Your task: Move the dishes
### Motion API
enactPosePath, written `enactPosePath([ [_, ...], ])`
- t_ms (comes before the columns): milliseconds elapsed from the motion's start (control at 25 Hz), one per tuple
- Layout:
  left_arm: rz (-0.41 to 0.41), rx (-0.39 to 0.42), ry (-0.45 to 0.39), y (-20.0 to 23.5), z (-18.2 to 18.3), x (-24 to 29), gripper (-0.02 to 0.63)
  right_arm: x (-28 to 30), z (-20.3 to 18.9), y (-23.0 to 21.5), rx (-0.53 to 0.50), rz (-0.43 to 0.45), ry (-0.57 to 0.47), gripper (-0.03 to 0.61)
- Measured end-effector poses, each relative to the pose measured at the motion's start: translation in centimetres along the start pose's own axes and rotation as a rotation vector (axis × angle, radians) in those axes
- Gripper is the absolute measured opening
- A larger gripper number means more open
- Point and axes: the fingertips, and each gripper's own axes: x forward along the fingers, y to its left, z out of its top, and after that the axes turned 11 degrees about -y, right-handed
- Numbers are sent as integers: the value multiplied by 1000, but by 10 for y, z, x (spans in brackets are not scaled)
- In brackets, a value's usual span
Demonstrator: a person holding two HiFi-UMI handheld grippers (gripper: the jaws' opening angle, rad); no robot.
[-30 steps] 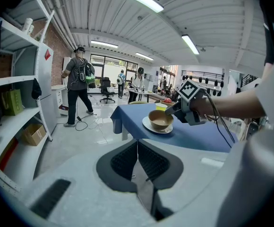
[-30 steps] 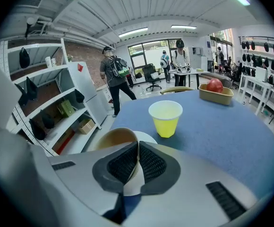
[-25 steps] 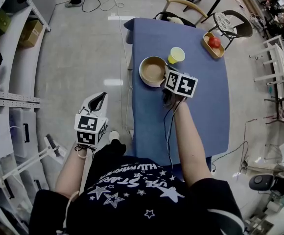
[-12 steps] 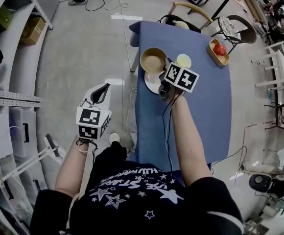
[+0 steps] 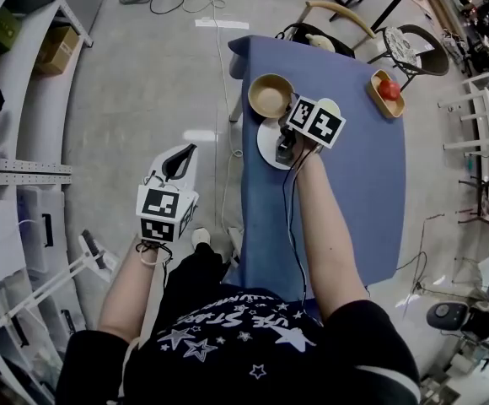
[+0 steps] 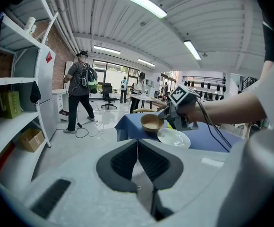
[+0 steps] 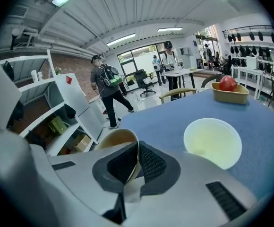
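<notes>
Our right gripper point(image 7: 136, 150) has the tan bowl point(image 7: 115, 141) pinched by its rim!

The jaws clamp the bowl's near wall between the pads, and the bowl reaches ahead-left of them by the blue table's point(image 7: 175, 112) edge. A white plate point(image 5: 270, 148) lies just beneath and behind the jaws. Ahead-right stands a pale yellow cup point(image 7: 212, 141), and far beyond it a tray point(image 7: 229, 97) with a red fruit. Our left gripper point(image 6: 138, 148) is pressed together on nothing, out over the floor, well apart from the table.

Cup point(image 7: 212, 142) beside bowl point(image 7: 114, 139); near table point(image 5: 346, 209) bare
</notes>
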Motion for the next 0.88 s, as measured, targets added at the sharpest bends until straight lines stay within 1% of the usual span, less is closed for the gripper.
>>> enactPosePath([
  [120, -2, -10, 14, 3, -6, -2, 21, 5, -2, -4, -25, -27, 1, 17],
  [320, 0, -28, 38, 3, -18, -11, 21, 6, -2, -5, -115, -55, -19, 26],
  [360, 2, -32, 41, 4, -19, -13, 21, 6, -1, -5, -132, -56, -25, 35],
  [440, 5, -34, 42, 4, -20, -15, 21, 5, -1, -6, -155, -57, -30, 75],
  [520, 7, -32, 40, 3, -19, -16, 21, 4, 0, -6, -176, -53, -37, 84],
  [640, 11, -36, 35, 5, -18, -21, 21, -1, 0, -2, -227, -42, -48, 123],
  [720, 12, -48, 35, 5, -19, -26, 21, -9, -1, 1, -234, -30, -50, 140],
  [880, 1, -76, 46, 4, -27, -37, 21, -41, -2, 8, -202, 4, -73, 155],
])
